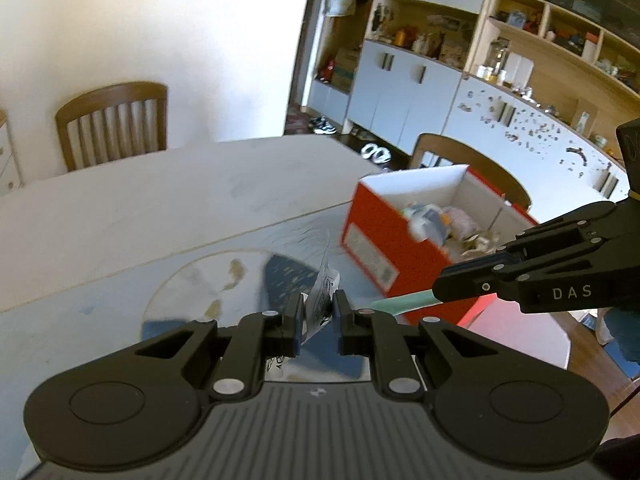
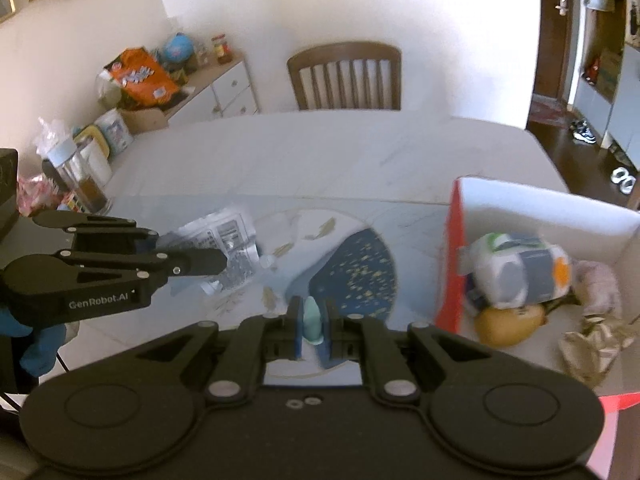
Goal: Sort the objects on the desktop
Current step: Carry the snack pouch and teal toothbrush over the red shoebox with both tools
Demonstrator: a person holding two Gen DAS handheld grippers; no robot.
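Note:
My left gripper [image 1: 316,312] is shut on a crinkled clear plastic packet with black print [image 1: 323,300], held above the table mat; the packet also shows in the right wrist view [image 2: 224,248] at the left gripper's tip [image 2: 224,260]. My right gripper [image 2: 311,320] is shut on a pale green stick-shaped object [image 2: 311,322], which also shows in the left wrist view [image 1: 404,304] sticking out of the right gripper [image 1: 440,286]. A red cardboard box with white inside [image 1: 384,240] stands to the right and holds a juice carton [image 2: 516,272], a yellow round thing [image 2: 504,324] and crumpled paper.
A round mat with a blue patch [image 2: 352,272] lies under glass on the white table [image 1: 160,200]. Wooden chairs [image 2: 346,76] stand at the far side. Jars and bags [image 2: 80,168] crowd the table's left end. Shelves and cabinets [image 1: 500,60] line the right wall.

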